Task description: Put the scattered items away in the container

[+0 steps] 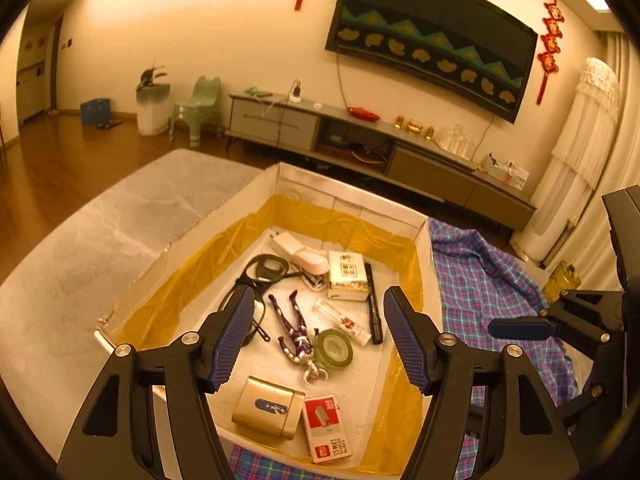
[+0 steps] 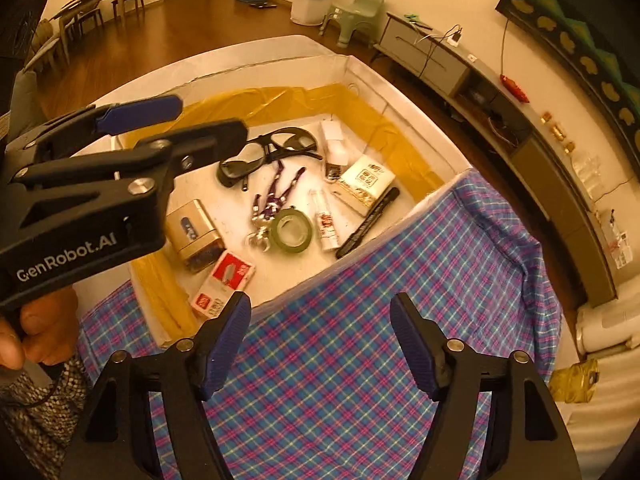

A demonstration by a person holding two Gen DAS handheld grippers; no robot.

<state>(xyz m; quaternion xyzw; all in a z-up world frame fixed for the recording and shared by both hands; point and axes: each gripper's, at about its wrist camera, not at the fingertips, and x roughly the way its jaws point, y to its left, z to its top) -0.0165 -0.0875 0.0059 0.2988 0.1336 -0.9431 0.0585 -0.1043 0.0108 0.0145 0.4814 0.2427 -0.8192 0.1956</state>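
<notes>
A white box (image 1: 304, 184) lined with yellow plastic holds several items: black glasses (image 2: 264, 152), a purple figurine (image 1: 296, 332), a green tape roll (image 1: 334, 350), a gold tin (image 1: 268, 408), a red staple box (image 1: 326, 428), a black marker (image 1: 374, 304), a small tube (image 1: 344, 322), a tissue pack (image 1: 347, 276) and a stapler (image 1: 310, 266). My left gripper (image 1: 320, 344) is open and empty above the box; it also shows in the right wrist view (image 2: 176, 120). My right gripper (image 2: 320, 344) is open and empty over the plaid cloth (image 2: 360, 340), beside the box (image 2: 416, 108).
The box sits on a table with a grey marbled top (image 1: 120, 216). A low TV cabinet (image 1: 360, 140) stands behind, a wall TV (image 1: 432, 32) above it. A yellow crumpled bag (image 2: 574, 380) lies at the cloth's right edge.
</notes>
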